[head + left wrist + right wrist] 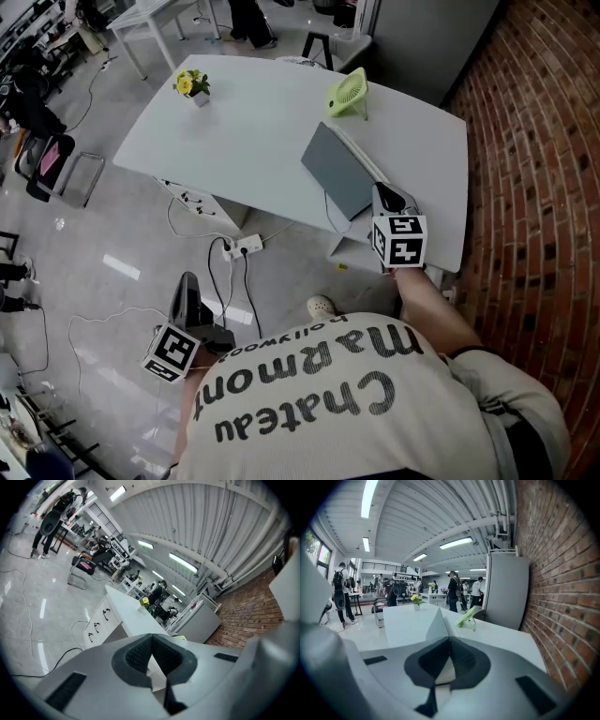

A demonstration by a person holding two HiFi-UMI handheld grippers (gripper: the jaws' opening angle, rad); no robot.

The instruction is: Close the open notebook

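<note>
The black left gripper [188, 283] hangs clenched and empty above the floor. On the white table [253, 131] the grey-covered notebook [336, 171] stands half open, near the clenched right gripper [382, 193]. I would push its raised cover over gently.

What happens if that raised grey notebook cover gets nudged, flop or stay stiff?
The notebook cover stands tilted up yet flat and unbent, so it is probably stiff and would hinge at the spine. It looks thin, so likely light; a gentle push might tip it over.
</note>
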